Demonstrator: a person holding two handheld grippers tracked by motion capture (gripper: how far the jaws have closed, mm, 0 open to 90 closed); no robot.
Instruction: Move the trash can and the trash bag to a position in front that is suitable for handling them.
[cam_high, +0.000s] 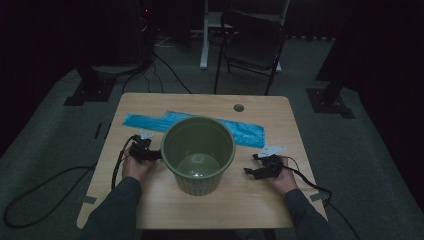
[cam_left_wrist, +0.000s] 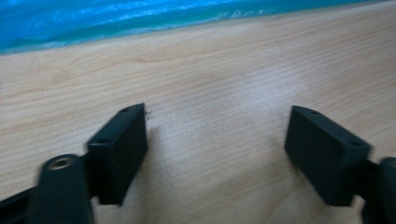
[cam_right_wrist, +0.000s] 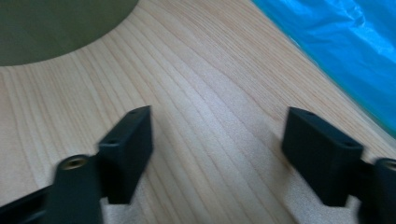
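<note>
Looking down from the high view, I saw a green bucket (cam_high: 198, 151) standing upright near the middle of the wooden desk (cam_high: 250, 200), its mouth open and its inside bare. Behind it a blue plastic sheet (cam_high: 245, 132) lay flat across the desk, partly hidden by the bucket's rim. My left gripper (cam_high: 150, 154) sat just beside the bucket's left wall, held in the left hand (cam_high: 134, 167); whether it touched the wall I could not tell. My right gripper (cam_high: 255, 170) rested a little apart from the bucket's right side, held in the right hand (cam_high: 284, 179), a cable trailing off toward the desk's edge. In the left gripper view the jaws stood wide apart with nothing between them, low over bare wood grain, with the blue sheet along the top edge. In the right gripper view the jaws were likewise spread and holding nothing, the bucket's dark green wall at the upper left corner and the blue sheet at the upper right. A dark folding chair (cam_high: 252, 42) stood on the floor beyond the desk.
</note>
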